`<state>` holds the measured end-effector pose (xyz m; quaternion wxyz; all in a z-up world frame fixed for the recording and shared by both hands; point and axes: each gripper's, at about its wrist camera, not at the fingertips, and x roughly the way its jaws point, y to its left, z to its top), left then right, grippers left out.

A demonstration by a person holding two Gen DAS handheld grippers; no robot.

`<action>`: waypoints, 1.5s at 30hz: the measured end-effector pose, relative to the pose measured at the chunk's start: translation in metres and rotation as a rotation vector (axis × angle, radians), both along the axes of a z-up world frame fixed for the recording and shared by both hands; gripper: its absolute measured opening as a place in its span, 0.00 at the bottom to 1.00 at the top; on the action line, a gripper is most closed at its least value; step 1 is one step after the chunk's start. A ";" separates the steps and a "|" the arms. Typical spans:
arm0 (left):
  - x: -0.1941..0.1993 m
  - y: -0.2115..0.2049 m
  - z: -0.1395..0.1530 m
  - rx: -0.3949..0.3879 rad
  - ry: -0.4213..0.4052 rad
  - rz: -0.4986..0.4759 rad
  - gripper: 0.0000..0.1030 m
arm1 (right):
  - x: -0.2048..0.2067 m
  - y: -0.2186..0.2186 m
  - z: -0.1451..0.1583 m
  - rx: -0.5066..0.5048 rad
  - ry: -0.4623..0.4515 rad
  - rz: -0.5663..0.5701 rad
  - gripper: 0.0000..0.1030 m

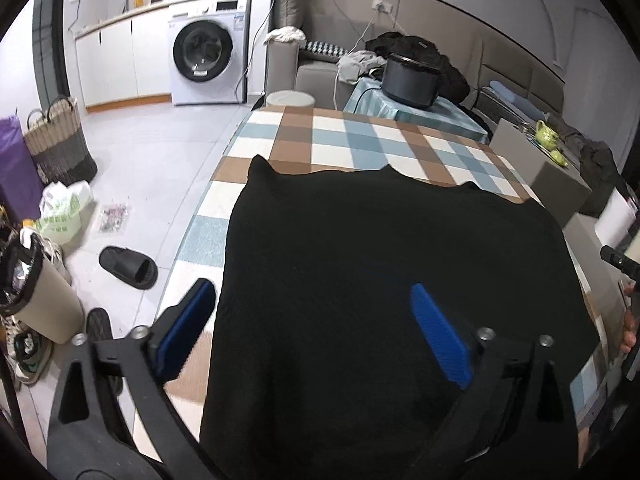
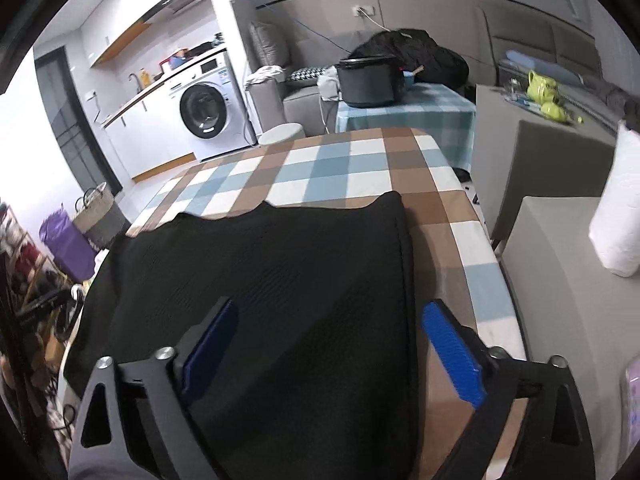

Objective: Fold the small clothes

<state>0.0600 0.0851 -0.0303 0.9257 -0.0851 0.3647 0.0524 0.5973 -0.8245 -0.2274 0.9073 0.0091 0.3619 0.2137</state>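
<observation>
A black knitted garment [image 1: 392, 280] lies flat on a table with a brown, blue and white checked cloth [image 1: 332, 140]. My left gripper [image 1: 311, 286] hovers over the garment's left edge. It is open, with one blue pad [image 1: 184, 328] over the tablecloth and the other over the fabric, and nothing pinched. In the right wrist view the same garment [image 2: 280, 280] fills the near left of the table [image 2: 332, 168]. My right gripper [image 2: 330, 306] is open and straddles the garment's right edge. One of its blue pads [image 2: 452, 352] is above the bare cloth.
A dark pot [image 1: 408, 80] stands on a small table behind. Grey boxes [image 2: 552, 280] and a white paper roll [image 2: 620, 208] flank the right side. On the floor at left are a slipper [image 1: 128, 268], a bin [image 1: 44, 300], a basket [image 1: 60, 144] and a washing machine [image 1: 204, 60].
</observation>
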 end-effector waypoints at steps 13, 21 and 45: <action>-0.071 -0.050 -0.015 -0.040 -0.023 -0.078 0.99 | -0.075 0.014 -0.031 0.037 0.050 0.112 1.00; -0.080 -0.066 -0.027 -0.016 -0.029 -0.128 0.99 | -0.083 0.058 -0.050 -0.029 0.077 0.168 1.00; -0.071 -0.091 -0.071 -0.036 0.063 -0.210 0.99 | -0.097 0.101 -0.098 -0.273 0.049 0.196 1.00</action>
